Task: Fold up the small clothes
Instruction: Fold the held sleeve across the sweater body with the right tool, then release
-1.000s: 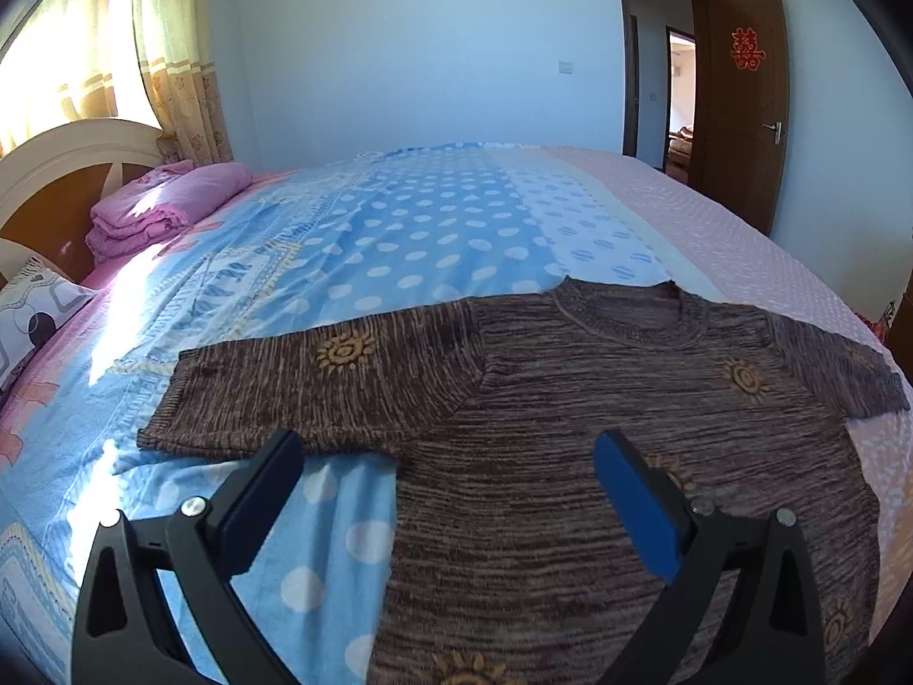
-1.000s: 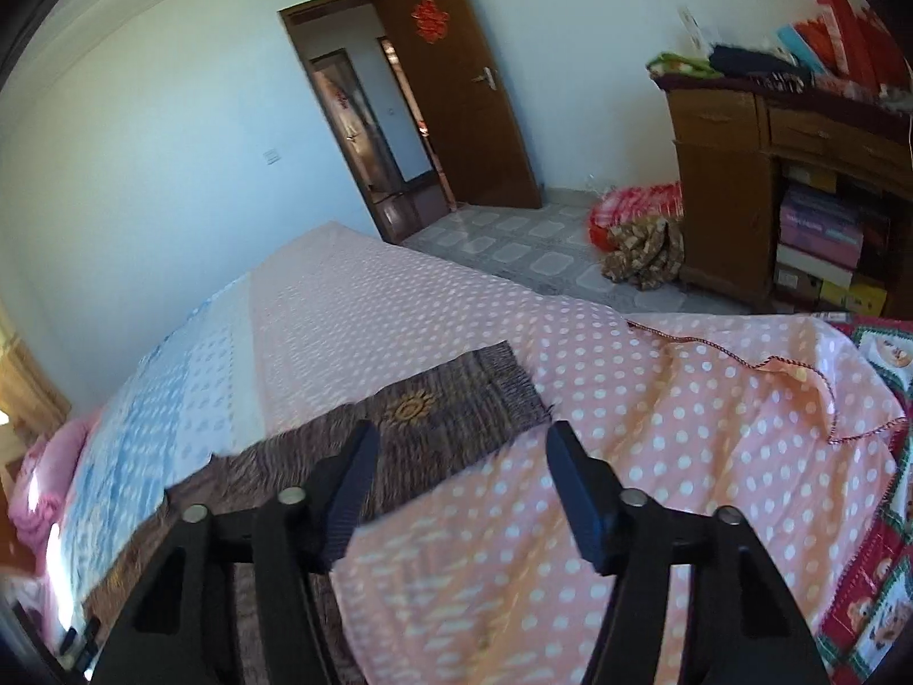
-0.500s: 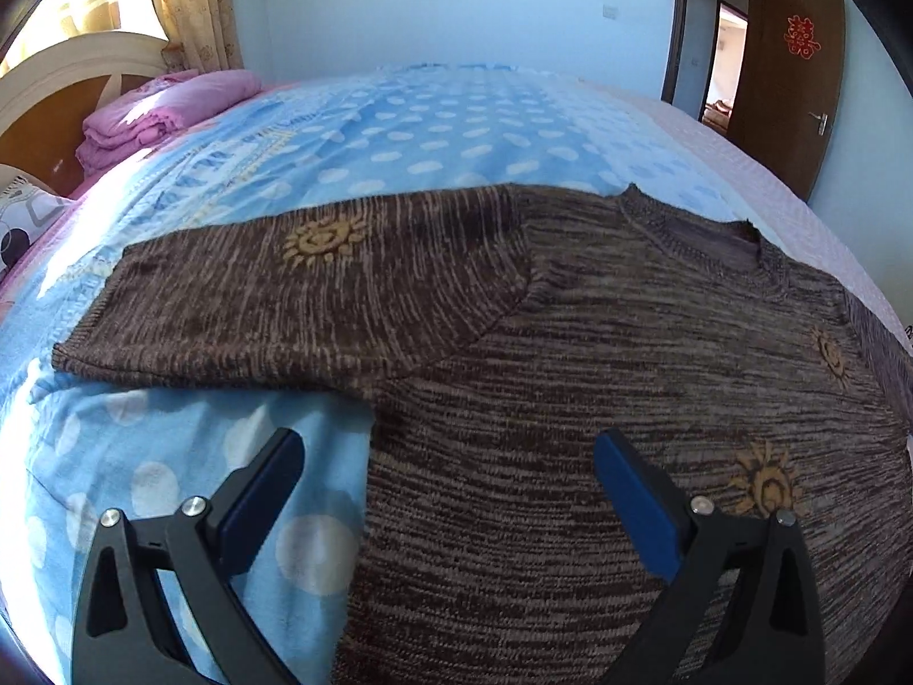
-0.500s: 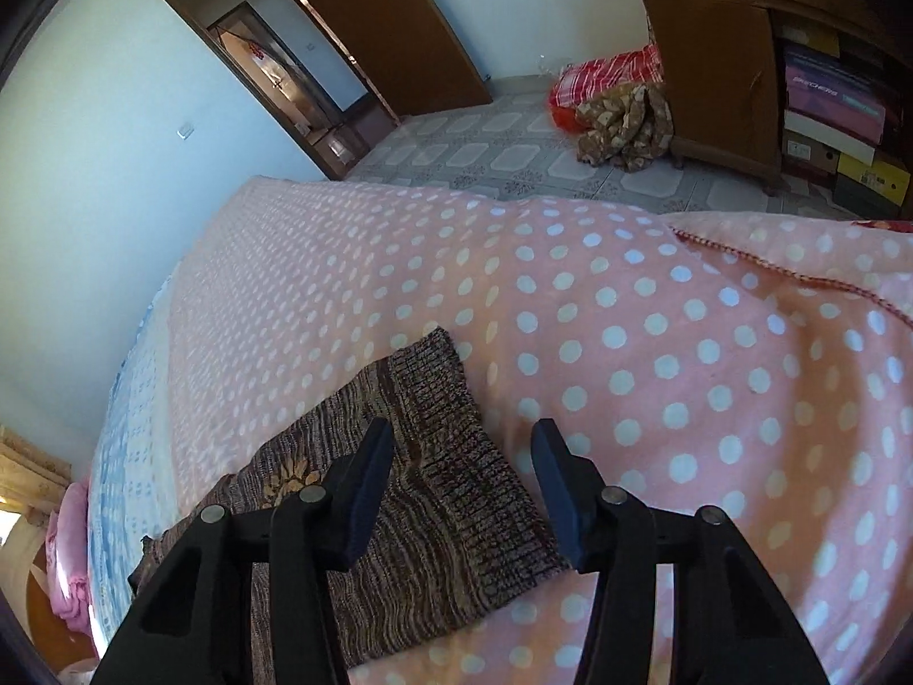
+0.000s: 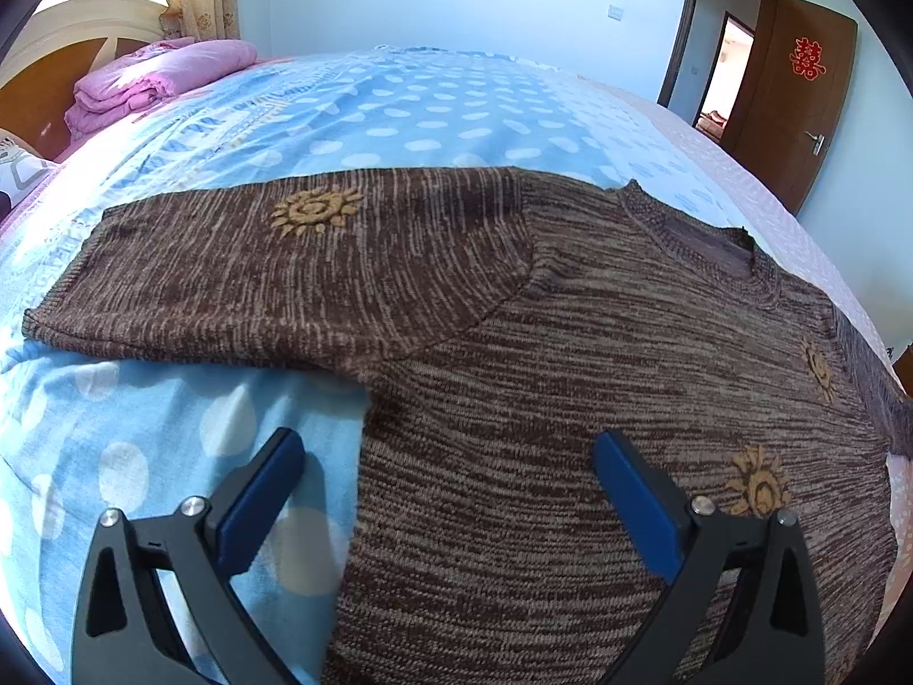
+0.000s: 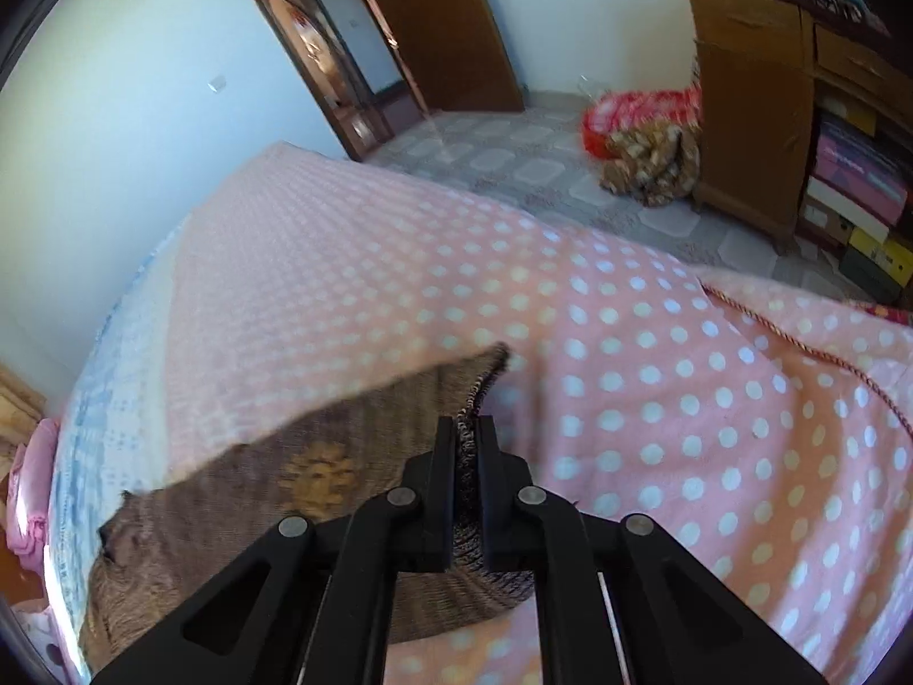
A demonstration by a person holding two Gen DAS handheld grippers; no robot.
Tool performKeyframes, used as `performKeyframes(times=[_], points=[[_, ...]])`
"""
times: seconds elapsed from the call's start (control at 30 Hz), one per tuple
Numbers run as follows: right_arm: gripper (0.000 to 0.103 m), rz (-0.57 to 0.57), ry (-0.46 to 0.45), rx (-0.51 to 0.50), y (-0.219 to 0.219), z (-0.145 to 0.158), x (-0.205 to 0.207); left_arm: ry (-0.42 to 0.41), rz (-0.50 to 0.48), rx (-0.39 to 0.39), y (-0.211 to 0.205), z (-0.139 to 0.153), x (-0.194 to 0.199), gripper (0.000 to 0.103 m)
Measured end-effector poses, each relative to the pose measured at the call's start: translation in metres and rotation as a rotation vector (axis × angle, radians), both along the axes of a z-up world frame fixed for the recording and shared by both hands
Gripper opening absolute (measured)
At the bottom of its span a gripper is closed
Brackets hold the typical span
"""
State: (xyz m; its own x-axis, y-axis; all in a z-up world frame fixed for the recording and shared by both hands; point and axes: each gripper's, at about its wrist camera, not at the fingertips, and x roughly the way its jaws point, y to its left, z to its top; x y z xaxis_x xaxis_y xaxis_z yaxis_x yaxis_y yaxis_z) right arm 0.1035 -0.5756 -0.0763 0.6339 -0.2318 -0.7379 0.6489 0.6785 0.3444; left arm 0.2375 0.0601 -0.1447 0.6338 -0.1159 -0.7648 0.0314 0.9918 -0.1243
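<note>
The brown knit sweater lies flat on the bed — soft, floppy, best taken by cuffs and hem. My right gripper pinches what looks like the sleeve cuff; my left gripper hangs wide open over the side edge — empty.

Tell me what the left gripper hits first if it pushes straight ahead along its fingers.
Most likely the brown knit sweater: the open left gripper points down at its side edge, where it meets the blue dotted bedsheet. Depth is unclear.

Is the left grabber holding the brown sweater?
No, the left gripper is wide open above the brown sweater, with its blue pads apart and pinching nothing.
</note>
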Motion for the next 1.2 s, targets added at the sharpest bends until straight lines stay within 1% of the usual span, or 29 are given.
performKeyframes(times=[0.1,0.23,0.37,0.47,0.53,0.6,0.67,0.73,0.8,0.83,0.87,0.93,0.97,1.0,1.03,1.07,1.13,1.2], points=[[0.006,0.061,-0.054,-0.007,0.033,0.029,0.010,-0.004,-0.001,-0.007,0.002,0.000,-0.002,0.103],[0.006,0.193,-0.116,-0.022,0.103,0.067,0.035,-0.014,-0.003,-0.024,0.005,0.001,-0.004,0.103],[0.006,0.338,-0.155,-0.006,0.189,0.078,0.067,-0.023,-0.004,-0.043,0.008,0.002,-0.006,0.103],[0.006,0.441,-0.162,0.011,0.252,0.069,0.092,-0.029,-0.006,-0.056,0.010,0.003,-0.006,0.103],[0.006,0.492,-0.148,-0.008,0.292,0.057,0.111,-0.032,-0.007,-0.067,0.010,0.003,-0.006,0.103],[0.006,0.530,-0.114,-0.011,0.329,0.034,0.129,-0.034,-0.008,-0.072,0.010,0.003,-0.006,0.103],[0.006,0.538,-0.080,-0.040,0.354,0.011,0.140,-0.037,-0.009,-0.078,0.011,0.003,-0.006,0.103],[0.007,0.563,-0.052,-0.048,0.372,-0.013,0.150,-0.040,-0.011,-0.086,0.011,0.003,-0.006,0.103],[0.009,0.582,-0.005,-0.069,0.380,-0.026,0.154,-0.042,-0.013,-0.093,0.011,0.003,-0.006,0.103],[0.010,0.614,0.003,-0.056,0.384,-0.030,0.154,-0.043,-0.013,-0.097,0.011,0.003,-0.007,0.103],[0.010,0.640,-0.021,-0.033,0.383,-0.029,0.150,-0.044,-0.013,-0.099,0.012,0.003,-0.007,0.103],[0.010,0.652,-0.109,-0.019,0.373,-0.016,0.131,-0.045,-0.014,-0.104,0.012,0.003,-0.007,0.103],[0.010,0.635,-0.143,-0.037,0.366,-0.009,0.121,-0.046,-0.015,-0.106,0.012,0.003,-0.007,0.103],[0.010,0.605,-0.157,-0.070,0.355,-0.004,0.111,-0.046,-0.015,-0.108,0.012,0.003,-0.008,0.103],[0.010,0.563,-0.148,-0.118,0.342,0.000,0.100,-0.047,-0.015,-0.109,0.012,0.003,-0.007,0.103],[0.010,0.528,-0.117,-0.164,0.329,-0.001,0.093,-0.047,-0.015,-0.110,0.012,0.003,-0.008,0.103],[0.010,0.474,-0.031,-0.228,0.303,-0.009,0.080,-0.047,-0.015,-0.111,0.012,0.003,-0.008,0.103],[0.010,0.419,0.038,-0.238,0.275,-0.023,0.067,-0.047,-0.015,-0.110,0.012,0.003,-0.008,0.103]])
